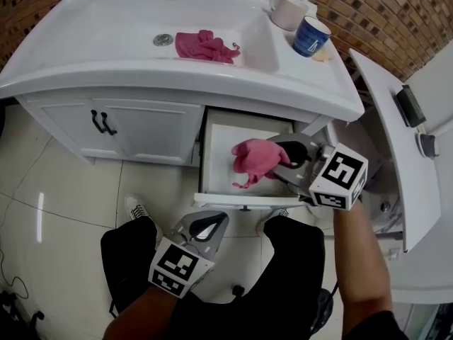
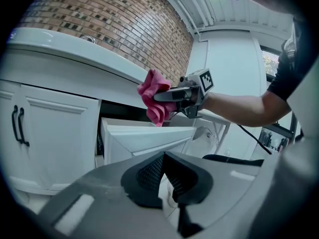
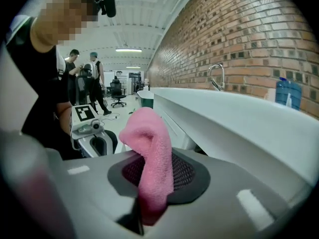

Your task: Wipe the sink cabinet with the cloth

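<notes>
Right gripper (image 1: 284,160), centre-right of the head view: jaws clamped on the pink cloth (image 1: 253,159), which bunches leftward from them over the open drawer (image 1: 221,139) of the sink cabinet (image 1: 152,129). Left gripper (image 1: 204,227), lower centre: jaws together, empty, farther from the cabinet.

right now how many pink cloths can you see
2. One pink cloth lies crumpled in the sink basin; a second pink cloth is clamped in the right gripper above the open drawer. Others could be hidden inside the cabinet.
</notes>
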`<control>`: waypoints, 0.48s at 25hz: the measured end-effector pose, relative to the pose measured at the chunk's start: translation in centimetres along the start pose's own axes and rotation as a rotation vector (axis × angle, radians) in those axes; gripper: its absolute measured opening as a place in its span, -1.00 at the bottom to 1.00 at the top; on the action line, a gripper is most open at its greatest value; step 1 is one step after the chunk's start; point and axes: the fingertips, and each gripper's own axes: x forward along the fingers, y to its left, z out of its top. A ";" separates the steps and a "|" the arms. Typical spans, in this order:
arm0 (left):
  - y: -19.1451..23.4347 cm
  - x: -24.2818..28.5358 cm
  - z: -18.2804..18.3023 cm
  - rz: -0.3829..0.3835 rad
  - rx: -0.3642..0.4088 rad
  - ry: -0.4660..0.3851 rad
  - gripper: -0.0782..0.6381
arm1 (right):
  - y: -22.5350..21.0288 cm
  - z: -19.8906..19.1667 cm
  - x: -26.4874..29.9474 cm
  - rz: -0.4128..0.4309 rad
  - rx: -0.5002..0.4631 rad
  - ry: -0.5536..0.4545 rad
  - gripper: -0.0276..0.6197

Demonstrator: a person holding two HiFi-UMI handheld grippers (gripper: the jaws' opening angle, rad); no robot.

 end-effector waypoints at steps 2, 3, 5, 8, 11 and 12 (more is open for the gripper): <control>0.2 -0.3 -0.2 0.009 -0.001 0.000 -0.76 | 1.4 0.7 1.8 0.032 -0.040 0.015 -0.66; 0.3 -0.5 -0.2 0.014 -0.002 -0.001 -0.76 | 1.9 0.5 2.7 0.045 -0.054 0.038 -0.66; 0.3 -0.7 -0.2 0.019 -0.001 -0.006 -0.76 | 2.4 -1.0 3.7 0.053 -0.072 0.102 -0.66; 0.3 -0.8 -0.2 0.020 -0.001 -0.010 -0.76 | 1.9 -3.9 3.2 0.008 -0.110 0.213 -0.66; 0.4 -0.8 -0.3 0.030 -0.005 -0.011 -0.76 | 0.6 -6.6 1.0 -0.068 -0.133 0.320 -0.66; 0.3 -0.9 -0.2 0.032 -0.006 -0.014 -0.76 | 0.1 -7.4 -0.1 -0.098 -0.128 0.347 -0.66</control>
